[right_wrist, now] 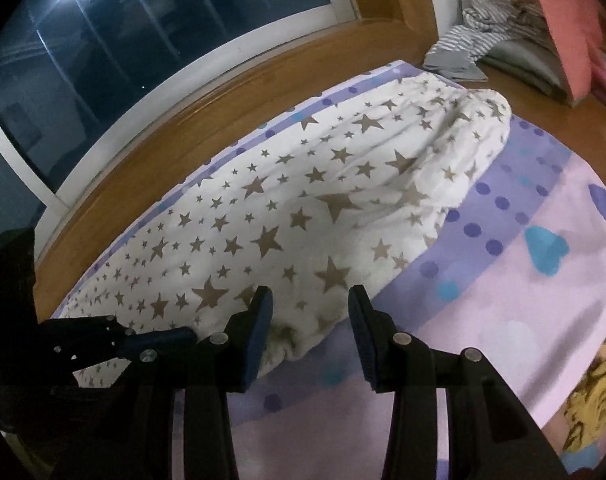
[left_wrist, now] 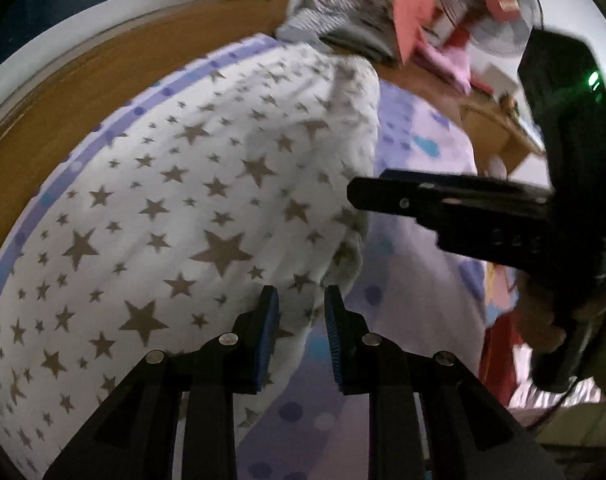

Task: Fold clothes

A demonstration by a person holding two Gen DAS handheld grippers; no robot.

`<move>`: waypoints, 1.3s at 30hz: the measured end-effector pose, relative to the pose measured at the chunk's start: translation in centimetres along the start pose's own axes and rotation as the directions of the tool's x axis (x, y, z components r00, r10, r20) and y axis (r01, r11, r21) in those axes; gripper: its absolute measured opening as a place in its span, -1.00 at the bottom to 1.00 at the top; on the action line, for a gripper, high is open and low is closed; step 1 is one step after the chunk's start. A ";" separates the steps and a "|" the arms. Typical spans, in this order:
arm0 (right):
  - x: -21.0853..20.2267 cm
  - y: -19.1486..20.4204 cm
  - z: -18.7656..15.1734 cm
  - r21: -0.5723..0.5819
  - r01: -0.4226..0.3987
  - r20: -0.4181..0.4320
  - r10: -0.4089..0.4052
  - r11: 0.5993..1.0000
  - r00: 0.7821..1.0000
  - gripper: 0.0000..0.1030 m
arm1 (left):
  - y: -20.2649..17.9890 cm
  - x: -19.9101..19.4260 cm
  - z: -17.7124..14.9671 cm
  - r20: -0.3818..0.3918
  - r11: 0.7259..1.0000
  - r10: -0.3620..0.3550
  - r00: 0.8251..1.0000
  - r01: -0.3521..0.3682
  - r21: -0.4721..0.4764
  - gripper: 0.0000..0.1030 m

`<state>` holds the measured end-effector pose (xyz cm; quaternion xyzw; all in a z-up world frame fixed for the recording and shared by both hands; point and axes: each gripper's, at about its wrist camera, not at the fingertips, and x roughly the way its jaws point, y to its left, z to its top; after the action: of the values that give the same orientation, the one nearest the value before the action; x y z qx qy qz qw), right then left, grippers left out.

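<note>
Left gripper: the black two-finger left gripper with blue ribbed pads (left_wrist: 301, 332) hovers over the near hem of the garment, jaws set narrow; no cloth is pinched between the pads, so it holds nothing.
Garment: the cream cloth printed with grey-brown stars (right_wrist: 315, 208) lies spread lengthwise on the bed, along the side nearest the window, its far end bunched into soft folds and its near edge rounded and puffy.
Bed sheet: the lilac and pink sheet with purple dots and blue hearts (right_wrist: 523, 280) lies under the garment and shows bare to its right.
Right gripper: the black right gripper with blue pads (right_wrist: 311, 320) sits at the garment's near edge, jaws partly apart; the left pad looks to be against the cloth, the right one over bare sheet, nothing clamped.
Surround: a wooden ledge (right_wrist: 191, 120) runs below the dark window; a striped grey heap of clothes (right_wrist: 479, 28) waits at the far corner.
Step in hand: judged as lining up both tools on the near edge, before any grasp.
Next move calls for: each gripper closing on the hem at separate points, well apart, then lifting together and carrying the edge across for an even fold.
</note>
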<state>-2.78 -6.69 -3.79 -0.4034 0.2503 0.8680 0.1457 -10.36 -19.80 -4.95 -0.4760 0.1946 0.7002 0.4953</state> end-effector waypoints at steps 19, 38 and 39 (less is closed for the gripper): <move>0.6 3.1 -3.5 -0.090 0.065 0.001 -0.065 0.994 0.998 -0.09 | 2.9 -2.8 0.6 0.190 0.970 -0.162 0.968 0.192 -0.151 -0.92; 0.2 1.4 -3.3 0.042 0.290 0.120 -0.293 0.956 0.949 -0.08 | 7.6 -1.8 -0.1 0.201 0.943 -0.050 0.978 0.112 -0.314 -0.92; 0.0 1.2 -3.6 0.043 0.287 0.113 -0.290 0.957 0.950 -0.08 | 8.1 -1.1 -0.3 0.177 0.938 -0.035 0.984 0.094 -0.334 -0.92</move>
<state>-1.07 -9.65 -5.43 -0.3816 0.1907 0.8564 0.2907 -17.30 -24.09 -5.76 -0.4999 0.0123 0.7442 0.4428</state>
